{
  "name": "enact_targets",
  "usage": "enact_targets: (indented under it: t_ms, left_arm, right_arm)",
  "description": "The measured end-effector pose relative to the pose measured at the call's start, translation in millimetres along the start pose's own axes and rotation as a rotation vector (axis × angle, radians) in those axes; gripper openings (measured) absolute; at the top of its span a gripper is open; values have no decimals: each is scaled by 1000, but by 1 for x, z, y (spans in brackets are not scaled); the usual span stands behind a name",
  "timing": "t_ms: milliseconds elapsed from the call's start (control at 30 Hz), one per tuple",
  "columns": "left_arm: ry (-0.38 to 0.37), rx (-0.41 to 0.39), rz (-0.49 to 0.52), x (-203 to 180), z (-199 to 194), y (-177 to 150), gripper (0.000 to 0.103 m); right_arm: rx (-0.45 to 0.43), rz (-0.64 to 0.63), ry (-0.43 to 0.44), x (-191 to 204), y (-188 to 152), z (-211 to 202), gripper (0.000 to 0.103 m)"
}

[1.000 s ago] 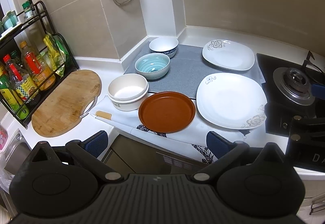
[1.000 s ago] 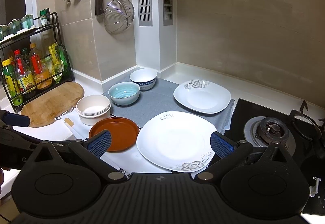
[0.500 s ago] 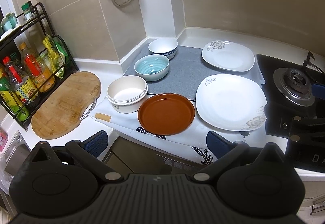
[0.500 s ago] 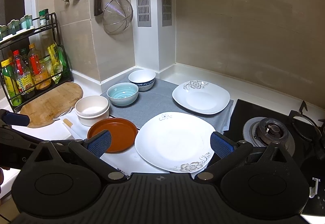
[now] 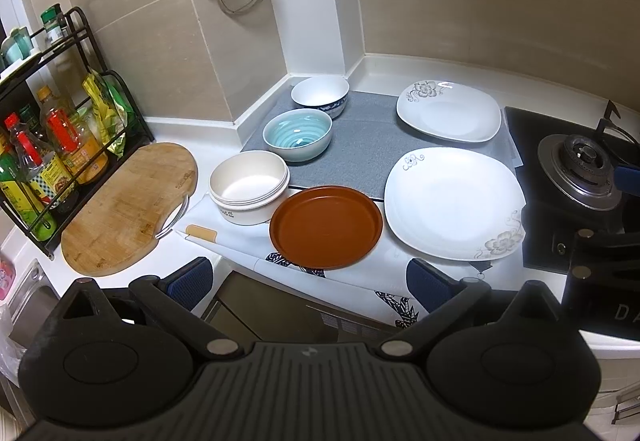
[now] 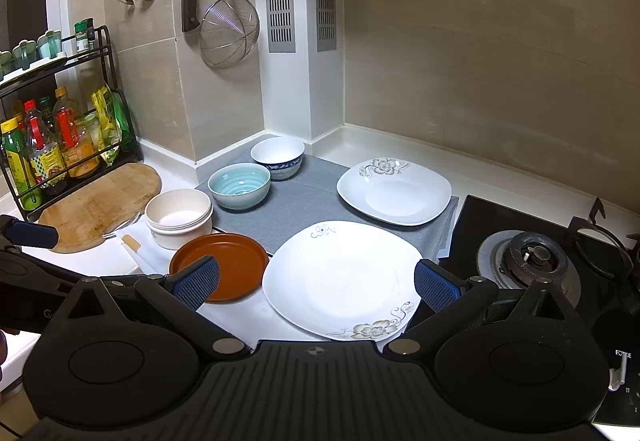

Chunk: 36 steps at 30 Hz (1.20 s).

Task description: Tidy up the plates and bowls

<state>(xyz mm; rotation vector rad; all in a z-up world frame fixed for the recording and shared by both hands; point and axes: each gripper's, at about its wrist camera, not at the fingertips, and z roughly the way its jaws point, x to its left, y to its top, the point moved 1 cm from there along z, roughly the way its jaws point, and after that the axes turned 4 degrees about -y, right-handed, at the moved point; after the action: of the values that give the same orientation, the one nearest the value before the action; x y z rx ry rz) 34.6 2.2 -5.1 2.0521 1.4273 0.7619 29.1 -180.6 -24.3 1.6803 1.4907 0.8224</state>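
Plates and bowls lie spread over the kitchen surface point(image 5: 168, 261), none yet stacked. Three bowls run in a diagonal row: a white bowl with a blue band point(image 5: 320, 96) at the back corner of the grey mat point(image 5: 360, 157), a ribbed teal bowl point(image 5: 297, 134) just in front of it, and a cream bowl point(image 5: 249, 192) nearest the cutting board point(image 5: 128, 209). A brown round plate point(image 5: 326, 226) touches, or nearly touches, the cream bowl at the front edge. To its right sits the large white square plate point(image 5: 454, 203), with the smaller white square plate point(image 5: 449, 112) behind it on the mat. The left tool point(image 5: 308, 279) hangs before the brown plate, fingers spread wide and empty; the right tool point(image 6: 316, 281) hovers low over the large plate's near rim, likewise spread and holding nothing. Judged risks: the large plate is shallow and glazed, so a pinch on its thin rim may slip or tip it; it lies close to the surface edge and to the gas burner point(image 5: 586, 171), so a nudge could push it off or against the hob. The patterned cloth point(image 5: 392, 273) overhanging the front could drag if snagged.
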Motion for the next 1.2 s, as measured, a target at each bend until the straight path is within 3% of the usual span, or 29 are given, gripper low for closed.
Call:
enact_targets:
  t_ms: [600,800,1067,1200]
  left_arm:
    - [0,8,1,-3,5,3,103]
    - [-5,54,-21,-1,19,-1,103]
    - [-40,160,-138,52,75,6,103]
    - [-132,251,-237,91,127,13,103]
  right_arm:
    - [3,2,5,-6,0,3,103]
    - [5,2,37,-12,6,16,103]
    - [35,-58,162,14,29,68,103]
    - [118,-80,195,37,45,124,103]
